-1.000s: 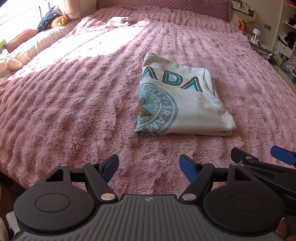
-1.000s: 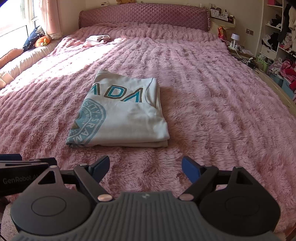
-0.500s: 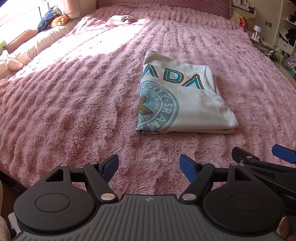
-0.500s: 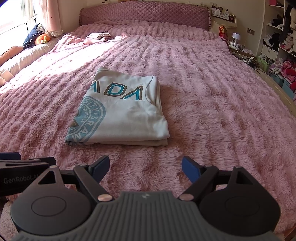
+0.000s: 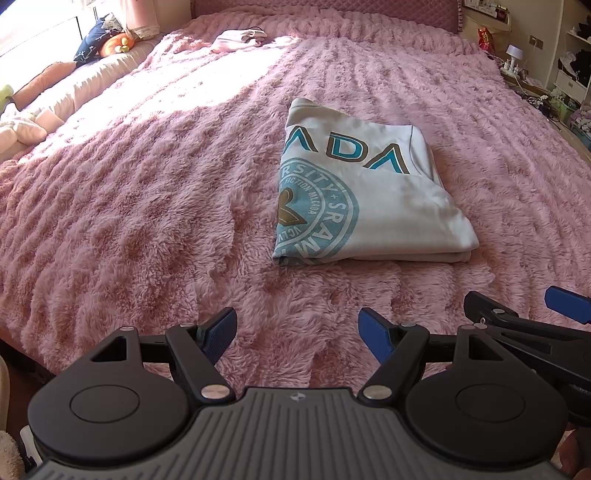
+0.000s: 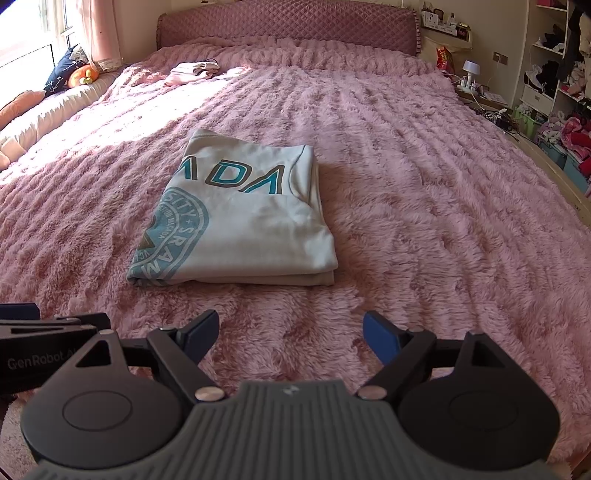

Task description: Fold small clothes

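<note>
Both grippers hang low over the near edge of the fuzzy pink bedspread [image 6: 424, 192]. The left gripper [image 5: 297, 332] and the right gripper [image 6: 290, 332] have fingers spread wide, holding nothing. The folded white T-shirt [image 6: 243, 221] lies mid-bed, its teal print cut off by the folds. Far back near the headboard [image 6: 288, 29] there's a small pale garment [image 6: 194, 72], too small to identify.

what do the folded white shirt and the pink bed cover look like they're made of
Folded white printed shirt: soft matte knit, probably cotton jersey; it creases limply and its teal print looks faded. Fuzzy pink bed cover: long-pile plush fleece, likely synthetic; shaggy tufts lie in ridged rows.
</note>
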`<act>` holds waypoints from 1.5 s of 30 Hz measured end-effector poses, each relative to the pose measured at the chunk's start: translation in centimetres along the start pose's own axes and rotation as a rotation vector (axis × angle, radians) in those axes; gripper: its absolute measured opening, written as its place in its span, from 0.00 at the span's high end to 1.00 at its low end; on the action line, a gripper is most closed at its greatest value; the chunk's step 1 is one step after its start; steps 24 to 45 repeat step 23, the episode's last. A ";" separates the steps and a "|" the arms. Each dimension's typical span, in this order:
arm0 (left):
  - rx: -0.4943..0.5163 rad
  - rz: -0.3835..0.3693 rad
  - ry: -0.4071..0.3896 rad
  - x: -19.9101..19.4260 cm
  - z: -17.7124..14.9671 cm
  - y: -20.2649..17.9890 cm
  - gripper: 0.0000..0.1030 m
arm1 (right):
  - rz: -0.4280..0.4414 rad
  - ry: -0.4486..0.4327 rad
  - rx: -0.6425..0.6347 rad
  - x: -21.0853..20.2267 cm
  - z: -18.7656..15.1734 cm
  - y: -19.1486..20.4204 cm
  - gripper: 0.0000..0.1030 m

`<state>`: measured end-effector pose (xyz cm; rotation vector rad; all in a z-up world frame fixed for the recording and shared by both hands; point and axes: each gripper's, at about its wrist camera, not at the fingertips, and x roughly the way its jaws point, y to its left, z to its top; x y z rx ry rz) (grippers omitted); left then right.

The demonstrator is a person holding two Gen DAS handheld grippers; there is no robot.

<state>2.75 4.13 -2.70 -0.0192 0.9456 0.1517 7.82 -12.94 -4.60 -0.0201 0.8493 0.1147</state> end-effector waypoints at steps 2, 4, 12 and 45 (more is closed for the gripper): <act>0.000 0.002 0.000 0.1 0.1 0.0 0.15 | -0.001 0.003 0.001 0.0 0.0 -0.1 0.21; 0.000 0.010 0.002 0.1 0.0 0.0 0.15 | -0.002 0.004 -0.001 0.1 0.0 0.0 0.21; 0.005 0.014 0.001 0.4 0.0 0.0 0.15 | -0.003 0.012 0.002 0.3 0.0 -0.1 0.21; -0.022 -0.024 -0.017 0.4 0.0 0.2 0.16 | -0.009 0.017 0.003 0.4 0.0 -0.3 0.21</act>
